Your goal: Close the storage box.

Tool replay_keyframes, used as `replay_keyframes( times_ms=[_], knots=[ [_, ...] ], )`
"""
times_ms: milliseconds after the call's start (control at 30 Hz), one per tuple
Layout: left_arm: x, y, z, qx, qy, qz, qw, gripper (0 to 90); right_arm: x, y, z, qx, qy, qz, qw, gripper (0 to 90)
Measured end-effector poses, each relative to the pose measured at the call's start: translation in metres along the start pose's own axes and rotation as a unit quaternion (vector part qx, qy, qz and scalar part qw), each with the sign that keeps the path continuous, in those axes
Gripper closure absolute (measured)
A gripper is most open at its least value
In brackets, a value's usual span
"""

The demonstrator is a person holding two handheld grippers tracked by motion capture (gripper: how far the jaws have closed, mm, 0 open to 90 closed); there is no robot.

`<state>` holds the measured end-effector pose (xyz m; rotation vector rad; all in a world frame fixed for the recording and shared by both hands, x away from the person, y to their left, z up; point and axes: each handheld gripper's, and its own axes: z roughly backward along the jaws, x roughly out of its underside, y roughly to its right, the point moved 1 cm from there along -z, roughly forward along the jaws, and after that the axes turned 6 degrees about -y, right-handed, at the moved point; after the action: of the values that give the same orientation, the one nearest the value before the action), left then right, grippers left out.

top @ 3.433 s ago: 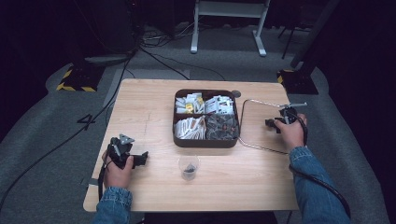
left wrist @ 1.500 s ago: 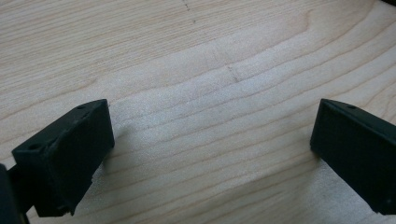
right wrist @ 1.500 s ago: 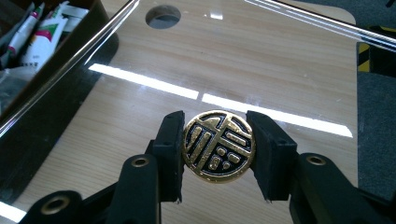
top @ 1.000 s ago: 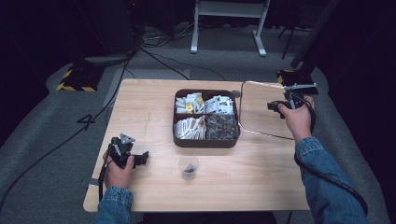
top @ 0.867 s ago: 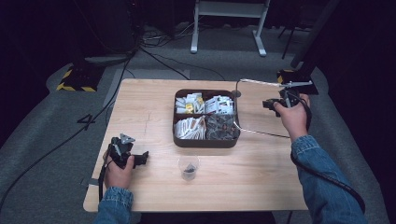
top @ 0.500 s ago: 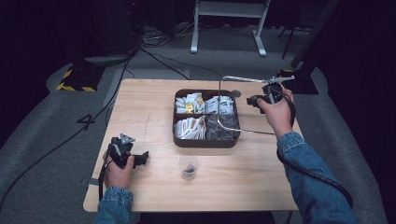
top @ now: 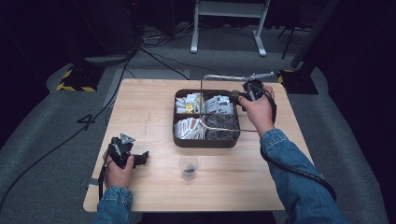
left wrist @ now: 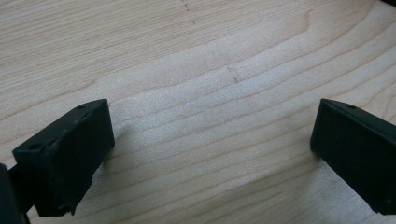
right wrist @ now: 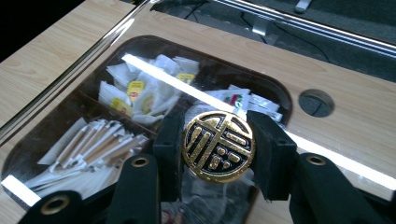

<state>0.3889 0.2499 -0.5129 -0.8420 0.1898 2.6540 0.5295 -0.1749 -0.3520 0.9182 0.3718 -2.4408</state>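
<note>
While the right gripper view shows the right gripper (right wrist: 218, 154) clamping the gold knob (right wrist: 218, 146) of a clear lid (right wrist: 140, 65) above the tray (top: 180, 140), the left gripper (left wrist: 212, 154) gapes empty. In the high view, a cup (top: 188, 166) sits at the tray's 6 o'clock on the wooden table (top: 144, 107), with grey floor and cables around.

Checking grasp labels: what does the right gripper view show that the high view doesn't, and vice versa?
Right gripper view adds: the right tool clamped on the round gold-and-black knob of the clear lid, with tea bags visible through it. High view adds: the left tool at the near left of the table, and a small clear cup in front of the brown box. Shared: the lid held over the box, and the box's sectioned contents.
</note>
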Motion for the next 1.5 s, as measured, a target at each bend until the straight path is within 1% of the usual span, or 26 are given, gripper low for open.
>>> replay_keyframes(
  times_ms=[300, 533, 800, 1133, 1200, 1400, 1500],
  knots=[
    [0.0, 0.0, 0.0, 0.0, 0.0, 0.0, 1.0, 0.0, -0.01, -0.027, -0.02, -0.013, 0.0, 0.012, 0.9999, 58.7],
    [0.0, 0.0, 0.0, 0.0, 0.0, 0.0, 1.0, 0.0, -0.013, -0.042, -0.037, -0.018, -0.008, 0.013, 0.9997, 58.7],
    [0.0, 0.0, 0.0, 0.0, 0.0, 0.0, 1.0, 0.1, -0.012, -0.052, -0.055, -0.02, -0.016, 0.012, 0.9996, 58.7],
    [0.0, 0.0, 0.0, 0.0, 0.0, 0.001, 1.0, 0.0, -0.007, -0.059, -0.081, -0.013, -0.035, 0.015, 0.9992, 58.7],
    [0.0, 0.0, 0.0, 0.0, 0.0, 0.0, 1.0, 0.0, -0.005, -0.06, -0.085, -0.013, -0.038, 0.014, 0.9991, 58.7],
    [0.0, 0.0, 0.0, 0.0, 0.0, 0.0, 1.0, 0.0, -0.002, -0.063, -0.094, -0.005, -0.044, 0.022, 0.9988, 58.7],
    [0.0, 0.0, 0.0, 0.0, 0.001, 0.001, 1.0, 0.0, -0.002, -0.064, -0.097, -0.003, -0.046, 0.021, 0.9987, 58.7]
  ],
)
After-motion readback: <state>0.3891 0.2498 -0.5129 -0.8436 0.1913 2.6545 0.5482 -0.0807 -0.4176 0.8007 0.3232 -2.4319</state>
